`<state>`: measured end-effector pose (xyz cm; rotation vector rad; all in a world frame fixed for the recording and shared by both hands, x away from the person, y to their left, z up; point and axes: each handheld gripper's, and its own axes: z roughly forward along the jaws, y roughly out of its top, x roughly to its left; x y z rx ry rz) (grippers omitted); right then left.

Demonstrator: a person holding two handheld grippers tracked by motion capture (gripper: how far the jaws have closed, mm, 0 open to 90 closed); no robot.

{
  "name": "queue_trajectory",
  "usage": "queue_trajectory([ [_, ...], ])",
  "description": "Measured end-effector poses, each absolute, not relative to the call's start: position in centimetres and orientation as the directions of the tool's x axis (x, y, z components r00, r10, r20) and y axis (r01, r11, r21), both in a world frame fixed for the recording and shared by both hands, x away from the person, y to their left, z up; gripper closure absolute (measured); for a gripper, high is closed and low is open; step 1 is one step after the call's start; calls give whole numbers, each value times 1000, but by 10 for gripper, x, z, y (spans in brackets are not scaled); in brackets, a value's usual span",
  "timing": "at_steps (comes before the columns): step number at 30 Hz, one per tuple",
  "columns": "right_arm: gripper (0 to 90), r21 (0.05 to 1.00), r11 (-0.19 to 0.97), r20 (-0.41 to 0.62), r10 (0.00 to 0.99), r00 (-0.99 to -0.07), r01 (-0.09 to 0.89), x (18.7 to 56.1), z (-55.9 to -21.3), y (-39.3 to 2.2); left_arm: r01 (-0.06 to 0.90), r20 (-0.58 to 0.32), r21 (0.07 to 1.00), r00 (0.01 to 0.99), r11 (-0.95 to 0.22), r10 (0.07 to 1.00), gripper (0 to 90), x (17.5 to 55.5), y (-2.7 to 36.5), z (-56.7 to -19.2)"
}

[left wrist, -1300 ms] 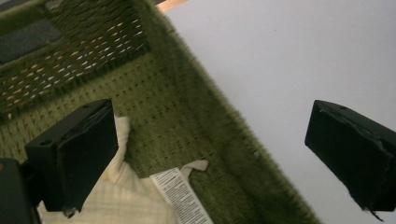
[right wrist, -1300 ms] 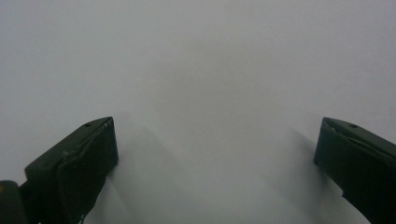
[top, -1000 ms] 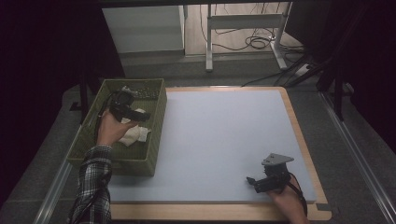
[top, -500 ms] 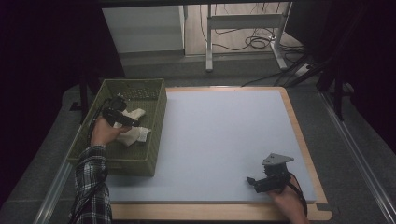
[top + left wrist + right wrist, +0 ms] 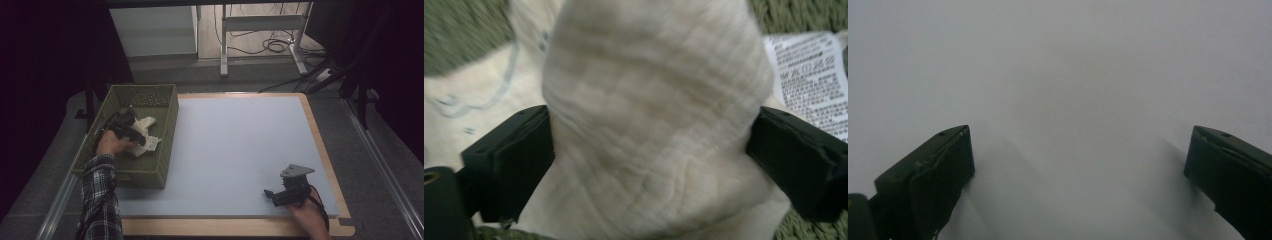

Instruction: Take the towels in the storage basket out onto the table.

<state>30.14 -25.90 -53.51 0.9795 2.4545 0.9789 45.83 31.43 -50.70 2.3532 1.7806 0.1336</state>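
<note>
A green woven basket (image 5: 145, 175) stands at the table's left. Inside it lies a crumpled cream cloth (image 5: 149, 142) with a printed care label (image 5: 809, 85). My left gripper (image 5: 131, 131) reaches down into the basket. In the left gripper view a thick fold of the cloth (image 5: 654, 100) fills the gap of that gripper (image 5: 649, 150); the jaws have just been closing, and both pads touch the fold's sides. My right gripper (image 5: 272, 195) rests near the table's front right corner. Its jaws stand wide apart over bare mat in the right gripper view, the gripper (image 5: 1078, 170) open.
A pale blue mat (image 5: 240, 140) with a wooden border covers the table. Dark floor lies beyond it, with a white table frame (image 5: 260, 25) and cables at the back. A plaid sleeve (image 5: 100, 200) comes in at the bottom left.
My left hand has sunk into the basket, down onto the cloth, and toward the near left. The right hand and its gripper have kept still.
</note>
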Motion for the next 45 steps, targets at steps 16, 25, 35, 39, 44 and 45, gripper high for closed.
queue_trajectory([
  [16,0,700,530,-41,700,-713,479,301,-535,-259,926,-109,175,355,-334,928,747,451,311,-500],
  [25,0,700,529,-42,700,-713,480,301,-535,-259,905,-148,303,354,-298,924,749,441,319,-474],
  [35,0,699,531,-44,700,-713,478,301,-535,-259,862,-165,428,370,-271,914,743,424,322,-441],
  [39,0,699,531,-44,700,-713,478,301,-535,-259,844,-160,463,379,-270,911,745,418,323,-431],
  [44,0,700,531,-45,700,-713,478,301,-535,-259,828,-161,492,390,-269,906,747,412,323,-421],
  [45,0,699,532,-45,700,-713,478,301,-535,-259,824,-161,497,395,-271,905,747,411,322,-419],
])
